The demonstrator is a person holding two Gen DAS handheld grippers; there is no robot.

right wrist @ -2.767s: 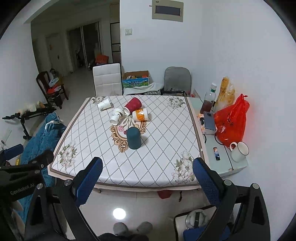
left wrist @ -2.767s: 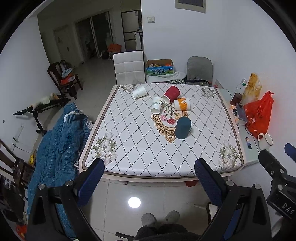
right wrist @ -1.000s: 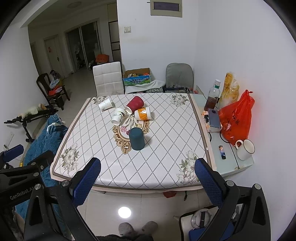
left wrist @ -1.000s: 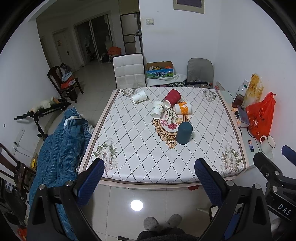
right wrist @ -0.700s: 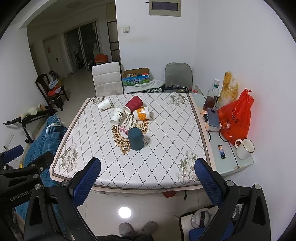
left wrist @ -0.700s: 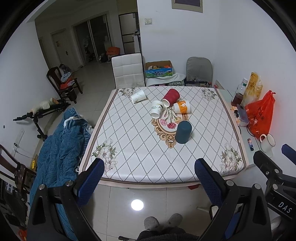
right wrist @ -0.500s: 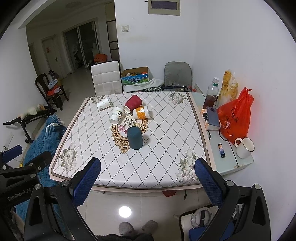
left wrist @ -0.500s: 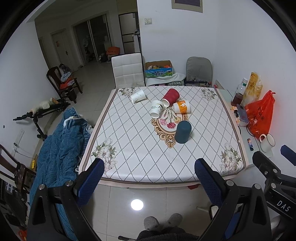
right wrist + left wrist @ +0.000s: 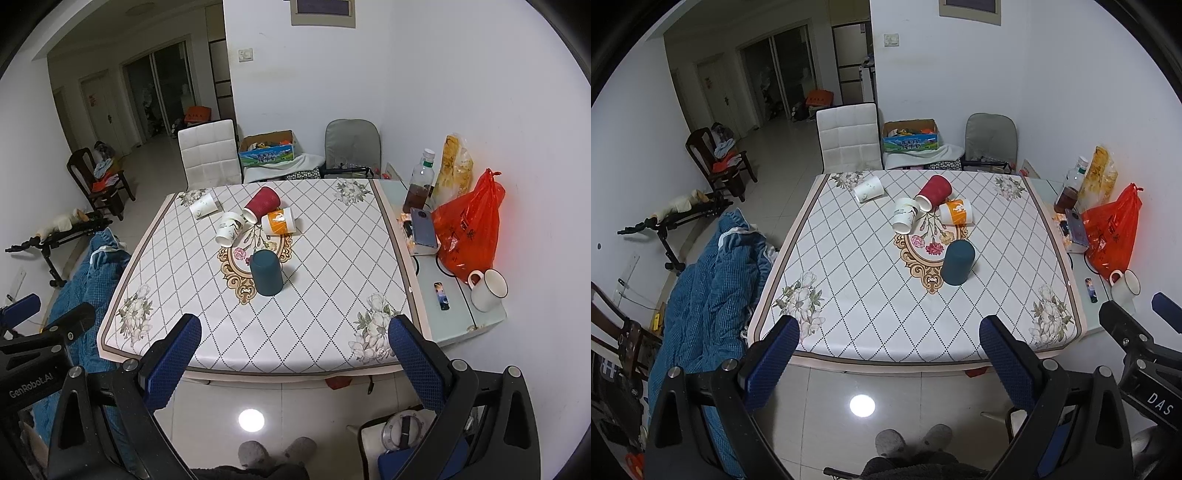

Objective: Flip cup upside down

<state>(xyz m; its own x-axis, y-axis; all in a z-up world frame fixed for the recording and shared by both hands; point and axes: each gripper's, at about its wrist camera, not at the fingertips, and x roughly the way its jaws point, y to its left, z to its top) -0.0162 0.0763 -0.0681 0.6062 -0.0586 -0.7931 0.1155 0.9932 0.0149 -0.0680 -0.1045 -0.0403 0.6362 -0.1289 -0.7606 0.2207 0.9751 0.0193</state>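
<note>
Both grippers hang back off the near edge of the counter (image 9: 871, 332), well short of any cup. The left gripper (image 9: 886, 350) has its fingers spread wide with nothing between them, and the right gripper (image 9: 293, 350) is the same, wide open and empty. Out on the counter, the teal cup (image 9: 266, 272) already stands mouth-down on the gold medallion. Behind it four cups lie on their sides: a red cup (image 9: 261, 205), an orange cup (image 9: 279, 221), a white printed cup (image 9: 229, 229), and a plain white cup (image 9: 204, 205) near the far left corner. By my reading, one of those toppled cups is next. Best approach: come in level across the counter, straddle the cup's body with fingers wide, squeeze gently since paper walls crush, lift clear of neighbours, then rotate rim-down before setting it flat.
</note>
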